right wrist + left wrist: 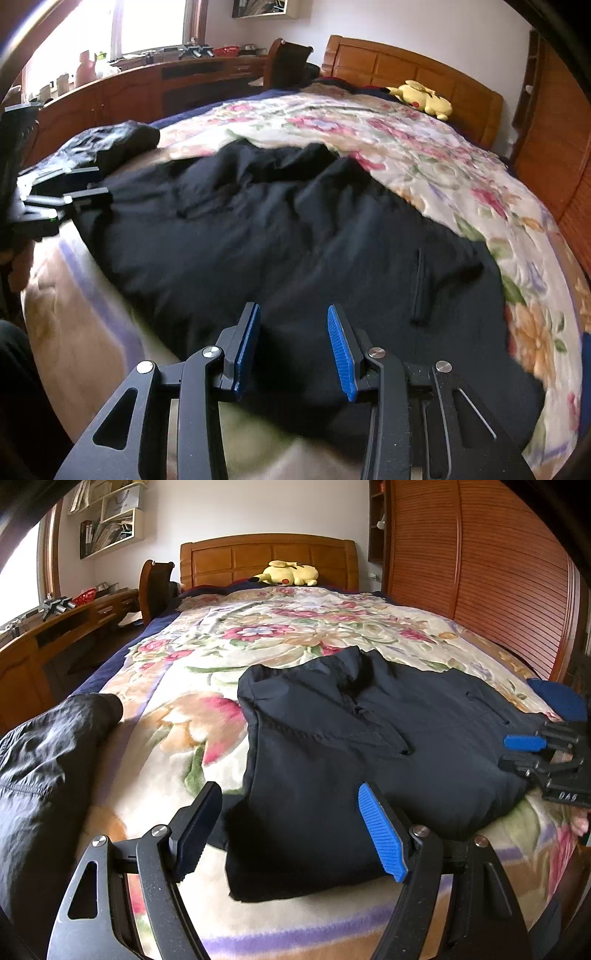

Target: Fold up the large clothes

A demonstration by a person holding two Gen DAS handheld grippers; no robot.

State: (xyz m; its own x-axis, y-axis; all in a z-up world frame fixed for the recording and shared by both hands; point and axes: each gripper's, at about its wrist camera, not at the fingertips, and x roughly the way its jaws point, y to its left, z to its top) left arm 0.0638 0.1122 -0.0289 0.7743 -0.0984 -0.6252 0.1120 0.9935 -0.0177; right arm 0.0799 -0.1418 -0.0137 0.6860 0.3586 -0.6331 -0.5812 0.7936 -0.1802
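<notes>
Dark navy garment (369,746) lies crumpled on the floral blanket (229,653), near the foot end of the bed, roughly folded w/ a zip pocket showing on its right part. Left gripper (291,834) is low at the foot edge, pointing up the bed toward the headboard (269,559); fingers wide apart, nothing betw. them, the blue pad (384,834) over the garment's near-left corner, the other finger over bare blanket. Can't tell if the pads touch the cloth. Right gripper (293,349) is at the garment's right side, also low, aimed across the fabric; jaws apart, moderate gap, dark cloth right under and betw. the tips, not clamped. In the left wrist view the right gripper (532,753) shows side-on at the garment's far right edge, fingers one above the other w/ a gap. A second black shiny garment (48,760) sits bunched to the left, apart from the navy one. Yellow plush toy (288,574) rests by the headboard; wooden desk (55,627) along the left wall.
</notes>
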